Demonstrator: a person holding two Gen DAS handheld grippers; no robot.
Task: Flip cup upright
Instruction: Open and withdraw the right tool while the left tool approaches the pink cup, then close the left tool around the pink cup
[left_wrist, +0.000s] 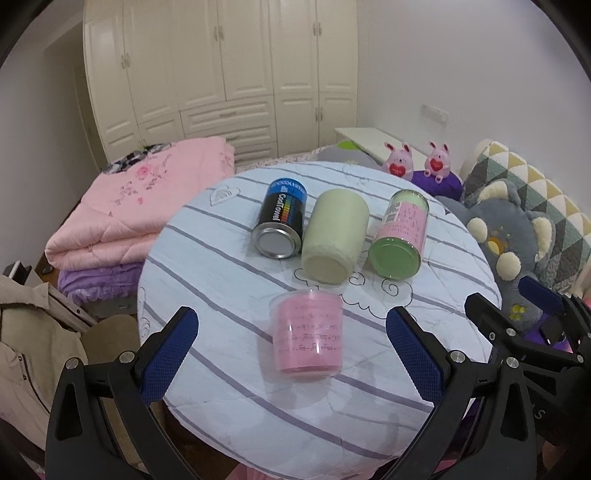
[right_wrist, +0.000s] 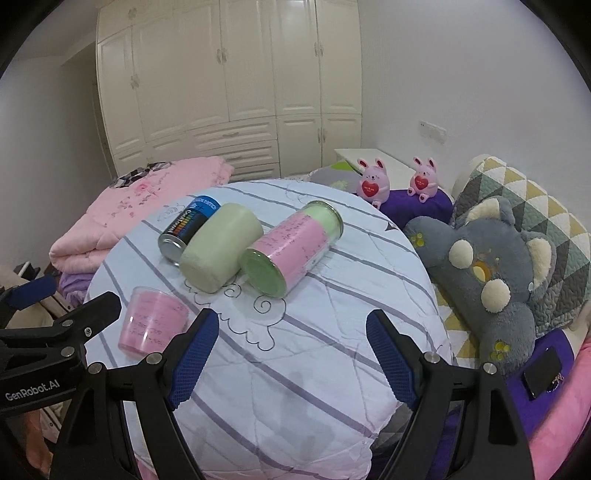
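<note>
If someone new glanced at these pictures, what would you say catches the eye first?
Three cylinders lie on their sides in a row on the striped round table: a black can, a pale green cup and a pink-labelled jar. Nearer, a pink cup sits between the open fingers of the left hand-held gripper. A grey plush lies right of the table.

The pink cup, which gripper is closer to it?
Left. The left gripper is open right around the pink cup; the right gripper is open off to the cup's right.
</note>
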